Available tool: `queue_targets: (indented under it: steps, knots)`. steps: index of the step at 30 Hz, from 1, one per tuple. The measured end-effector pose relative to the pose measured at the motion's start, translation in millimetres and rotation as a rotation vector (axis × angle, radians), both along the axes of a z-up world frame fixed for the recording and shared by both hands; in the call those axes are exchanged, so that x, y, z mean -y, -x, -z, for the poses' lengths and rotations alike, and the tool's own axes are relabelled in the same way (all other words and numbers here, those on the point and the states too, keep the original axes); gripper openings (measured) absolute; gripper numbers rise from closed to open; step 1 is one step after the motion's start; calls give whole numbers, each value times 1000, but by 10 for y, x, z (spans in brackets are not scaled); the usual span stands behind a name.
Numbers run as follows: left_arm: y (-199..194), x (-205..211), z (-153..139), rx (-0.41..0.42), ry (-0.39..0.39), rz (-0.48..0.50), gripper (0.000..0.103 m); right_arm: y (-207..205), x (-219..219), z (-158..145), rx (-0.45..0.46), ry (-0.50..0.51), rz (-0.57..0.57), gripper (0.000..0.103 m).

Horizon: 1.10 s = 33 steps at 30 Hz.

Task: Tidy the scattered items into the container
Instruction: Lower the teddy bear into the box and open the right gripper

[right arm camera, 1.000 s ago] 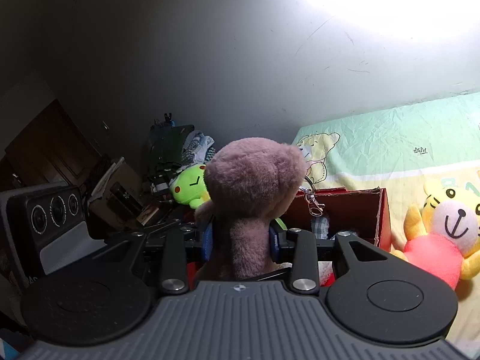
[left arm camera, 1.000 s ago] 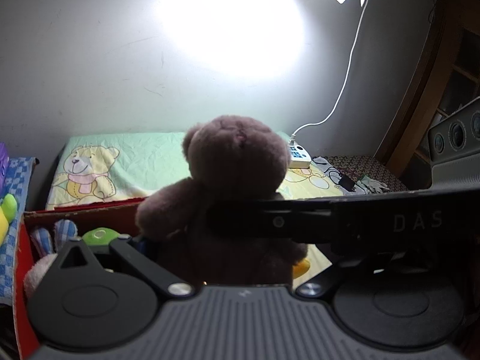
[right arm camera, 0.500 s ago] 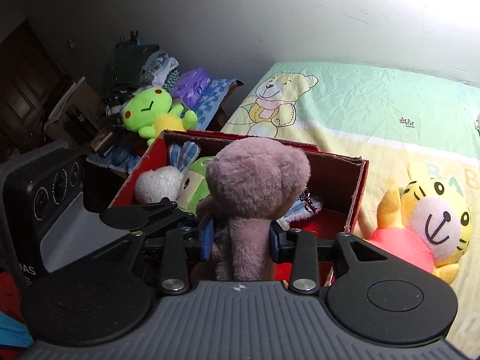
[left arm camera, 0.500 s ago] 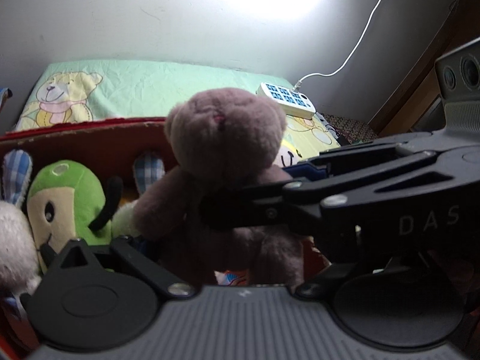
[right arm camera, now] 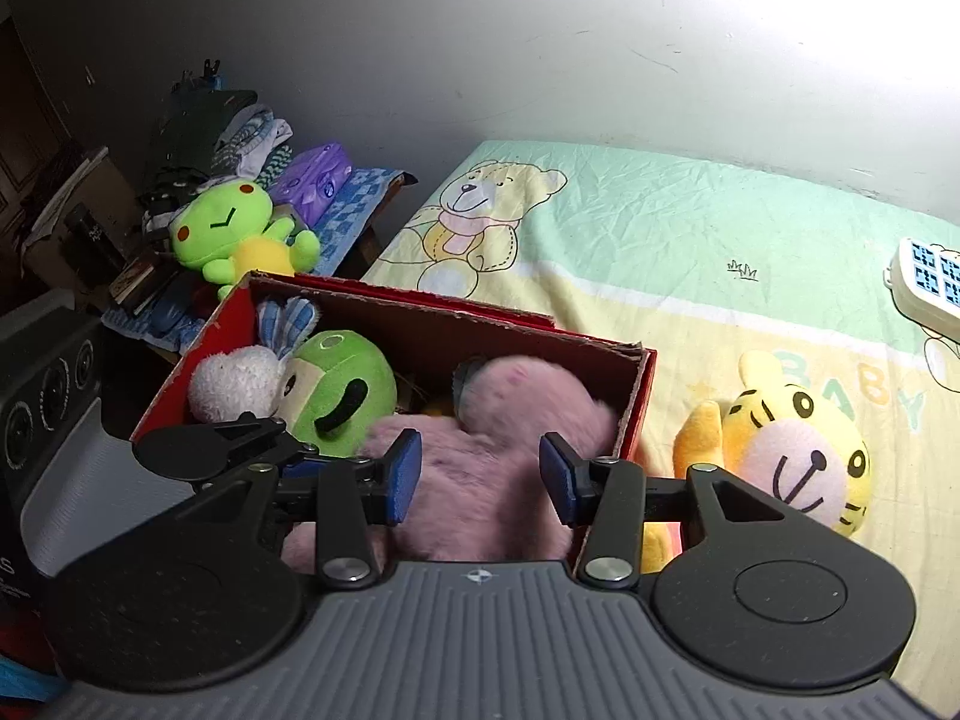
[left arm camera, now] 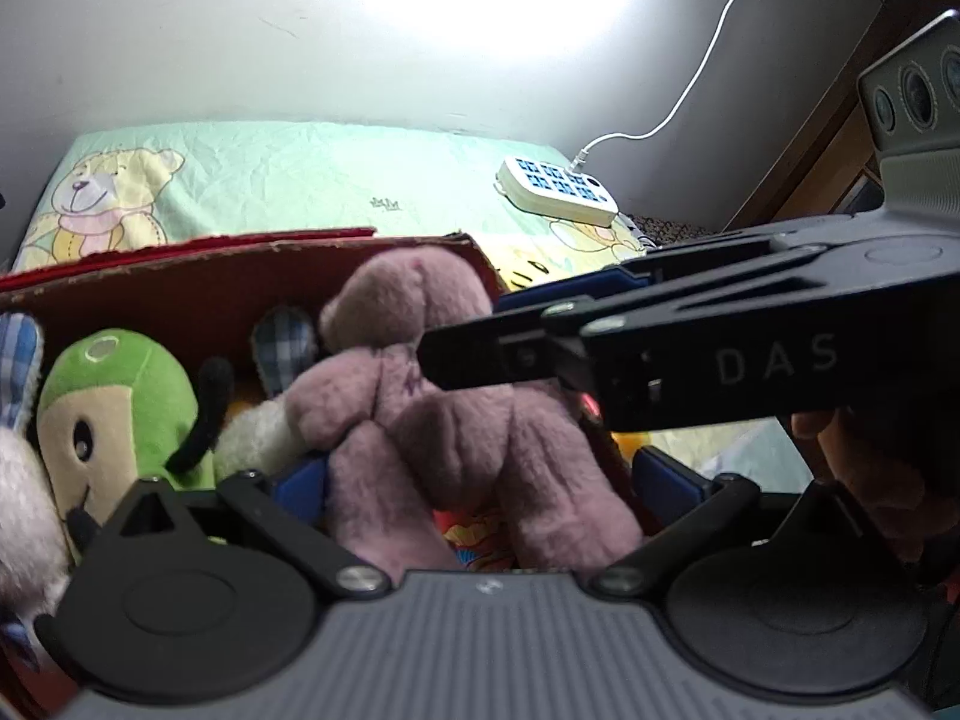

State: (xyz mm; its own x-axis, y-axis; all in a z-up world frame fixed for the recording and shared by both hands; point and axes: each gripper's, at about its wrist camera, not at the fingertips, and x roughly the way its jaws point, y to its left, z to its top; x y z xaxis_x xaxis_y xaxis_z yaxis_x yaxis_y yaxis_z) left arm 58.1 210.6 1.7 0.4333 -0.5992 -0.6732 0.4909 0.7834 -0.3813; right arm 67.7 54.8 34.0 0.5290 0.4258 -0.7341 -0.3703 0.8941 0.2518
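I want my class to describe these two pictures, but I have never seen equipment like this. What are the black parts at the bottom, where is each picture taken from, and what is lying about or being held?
No robot here: a person carries a handheld two-fingered tool in each hand, each with a camera looking along its fingers. The black discs and ribbed grey plate at the bottom are the tool's own body.

The left wrist view shows the left tool, open around a pink teddy bear, with the other tool crossing from the right. The right wrist view shows the right tool, its blue pads spread open, gripping nothing.

The bear lies in a red cardboard box with a green plush and a white plush. The box sits on a bed sheet with a bear print. Outside it are a yellow tiger plush, a green frog plush and a power strip.
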Motion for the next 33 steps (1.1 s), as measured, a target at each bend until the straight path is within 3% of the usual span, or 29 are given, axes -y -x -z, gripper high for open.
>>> queue_targets:
  steps: [7, 13, 19, 25, 29, 33]
  knots:
    - [64, 167, 33, 4, -26, 50, 102, 49, 52, 29, -12, -44, 35, 38]
    - [97, 179, -21, -3, -55, 54, 102, 102, 41, 111, -18, -68, 61, 38]
    - [135, 109, -160, -10, -116, 8, 102, 134, 74, 198, -24, -94, 114, 38]
    - [76, 97, -78, -39, -266, -66, 102, 191, 64, 273, -29, -100, 150, 38]
    - [39, 36, 5, -97, -275, -96, 102, 226, 23, 305, -19, -72, 160, 38]
    - [62, 37, -3, -91, -287, -101, 102, 257, 23, 332, -17, -65, 171, 38]
